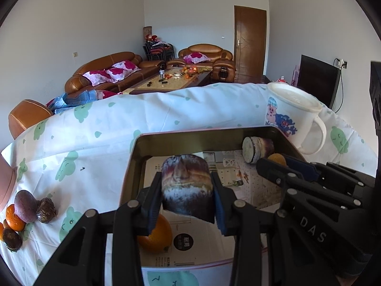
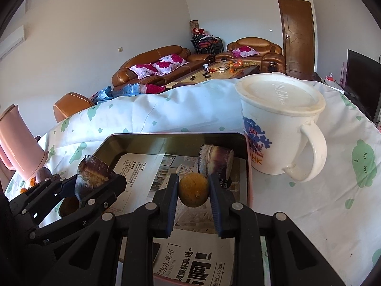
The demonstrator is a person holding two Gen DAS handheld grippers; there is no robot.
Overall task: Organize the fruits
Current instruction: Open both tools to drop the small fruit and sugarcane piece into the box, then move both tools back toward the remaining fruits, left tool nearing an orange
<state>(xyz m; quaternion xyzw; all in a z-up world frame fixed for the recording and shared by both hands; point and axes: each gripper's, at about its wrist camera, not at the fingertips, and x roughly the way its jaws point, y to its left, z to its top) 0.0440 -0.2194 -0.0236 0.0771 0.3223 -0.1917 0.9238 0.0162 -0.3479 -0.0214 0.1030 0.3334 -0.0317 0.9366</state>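
My left gripper [image 1: 187, 190] is shut on a dark purple sugarcane piece [image 1: 187, 186] and holds it over the metal tin tray [image 1: 181, 134]. It also shows in the right wrist view [image 2: 95, 178]. My right gripper [image 2: 193, 187] is shut on a small brownish-orange fruit [image 2: 193, 189] over the same tray [image 2: 166, 137]. A second sugarcane piece [image 2: 215, 162] lies at the tray's far right corner. An orange [image 1: 156, 236] lies in the tray below my left fingers. Loose fruits [image 1: 26, 211] lie in a heap on the cloth at far left.
A white lidded mug [image 2: 281, 124] stands right beside the tray's far right corner. A pink jug [image 2: 19, 143] stands at the left. The table has a white cloth with green prints [image 1: 95, 131]. A printed paper [image 2: 190, 259] lines the tray.
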